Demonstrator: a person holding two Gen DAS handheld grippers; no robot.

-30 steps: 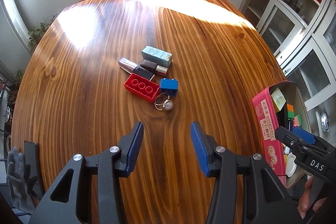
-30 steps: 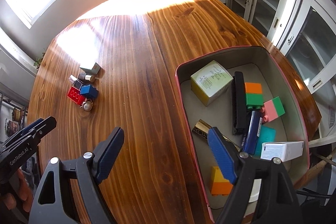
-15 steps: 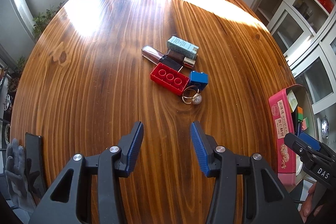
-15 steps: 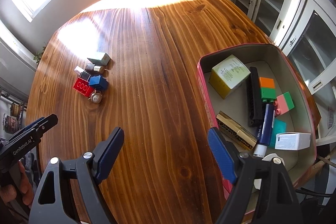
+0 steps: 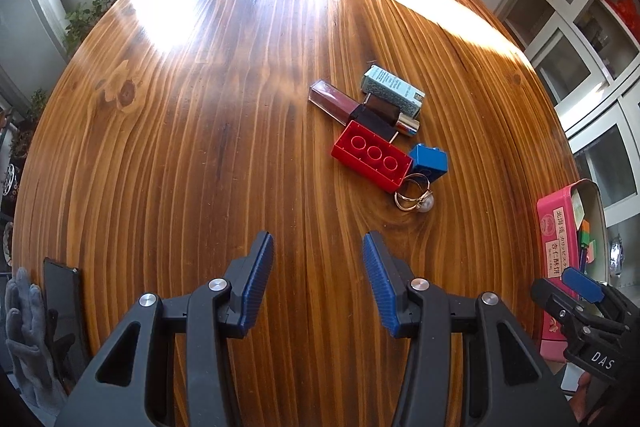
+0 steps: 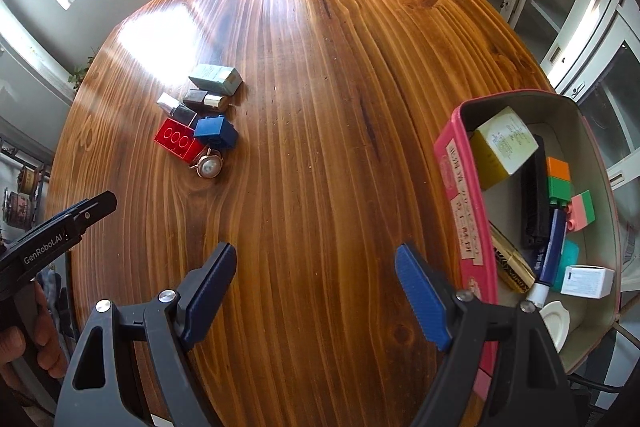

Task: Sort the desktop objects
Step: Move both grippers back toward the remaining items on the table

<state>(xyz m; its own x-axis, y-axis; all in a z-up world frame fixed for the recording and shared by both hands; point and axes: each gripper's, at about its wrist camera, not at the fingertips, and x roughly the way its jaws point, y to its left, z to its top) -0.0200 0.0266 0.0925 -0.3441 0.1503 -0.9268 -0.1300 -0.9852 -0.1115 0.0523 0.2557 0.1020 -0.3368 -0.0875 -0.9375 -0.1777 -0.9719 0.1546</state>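
Left wrist view: the left gripper (image 5: 318, 277) is seen above the wooden table (image 5: 180, 155), jaws spread wide with nothing between them. A cluster lies ahead and to the right: a red brick (image 5: 372, 155), a blue brick (image 5: 429, 161) just beside it, a pearl ring (image 5: 416, 197) touching the red brick's near end, a lip gloss tube (image 5: 344, 105), a lipstick (image 5: 394, 115) and a pale green carton (image 5: 392, 91). A pink tin (image 5: 558, 251) is seen at the right edge, well apart from the cluster. Right wrist view: the right gripper (image 6: 314, 291) is held over bare table, jaws wide and empty. The tin (image 6: 460, 187) sits to its right and holds a yellow-green box (image 6: 502, 147), orange-green and pink-green bricks, a pen and a white carton. The cluster is noted far left, with the red brick (image 6: 176, 139) and blue brick (image 6: 216, 131) touching.
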